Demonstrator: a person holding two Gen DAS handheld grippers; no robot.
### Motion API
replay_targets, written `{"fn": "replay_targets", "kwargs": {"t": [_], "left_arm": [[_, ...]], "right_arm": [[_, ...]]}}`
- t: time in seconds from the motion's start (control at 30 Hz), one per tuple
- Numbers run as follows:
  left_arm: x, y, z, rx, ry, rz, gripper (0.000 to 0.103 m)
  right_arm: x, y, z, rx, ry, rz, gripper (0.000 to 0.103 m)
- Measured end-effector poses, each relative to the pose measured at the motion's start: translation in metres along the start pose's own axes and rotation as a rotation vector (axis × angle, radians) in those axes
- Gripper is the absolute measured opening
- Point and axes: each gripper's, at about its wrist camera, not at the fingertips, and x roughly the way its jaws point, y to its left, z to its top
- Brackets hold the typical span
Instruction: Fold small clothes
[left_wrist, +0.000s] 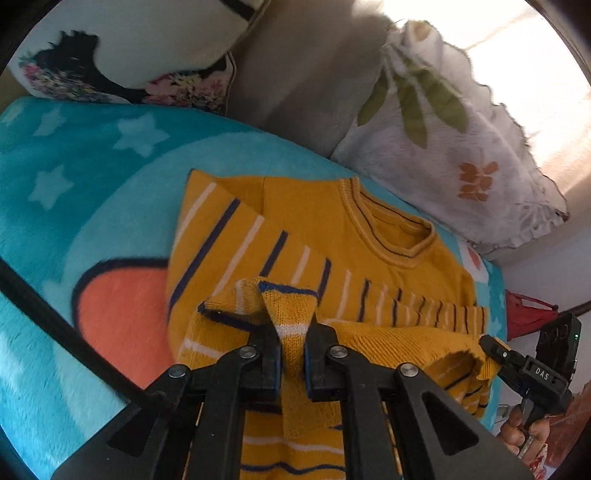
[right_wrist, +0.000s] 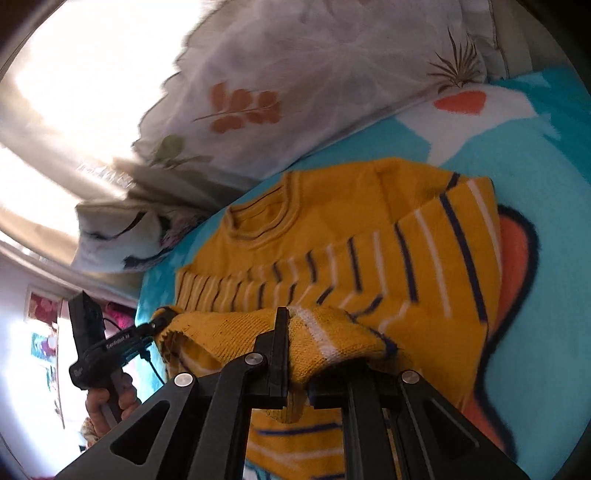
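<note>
i hold the sweater (left_wrist: 369, 236) flat on the blanket (left_wrist: 92, 192), collar far from me. my left gripper (left_wrist: 291, 354) and right gripper (right_wrist: 297, 365) each pinch a hem corner, level, lifted toward the collar; the hem runs crosswise between both.

Lighting as I read it: strong daylight from a blown-out window (left_wrist: 546, 74), upper right in my left wrist view and upper left (right_wrist: 74, 92) in the right; glare erases detail there. Yellow sweater (left_wrist: 332, 236) evenly lit with soft shadows. Motion blur on the leaf-print pillow (right_wrist: 295, 92) and the sweater's stripes. Fisheye bending and dark vignette ring both frames
</note>
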Motion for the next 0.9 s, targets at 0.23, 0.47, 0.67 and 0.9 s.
{"fn": "replay_targets", "kwargs": {"t": [0.23, 0.47, 0.67, 0.9], "left_arm": [[0.008, 0.021, 0.026, -0.161, 0.023, -0.138, 0.036], [-0.03, 0.037, 0.039, -0.258, -0.124, -0.131, 0.069], [-0.042, 0.036, 0.018, -0.178, -0.11, -0.029, 0.069], [-0.049, 0.047, -0.03, -0.049, -0.077, 0.123, 0.069]], "right_arm": [[0.02, -0.03, 0.035, 0.194, -0.047, 0.081, 0.021], [0.018, -0.043, 0.054, 0.31, -0.132, 0.096, 0.061], [-0.012, -0.028, 0.051, 0.194, -0.184, 0.016, 0.062], [-0.04, 0.0, -0.004, -0.127, -0.112, -0.258, 0.062]]}}
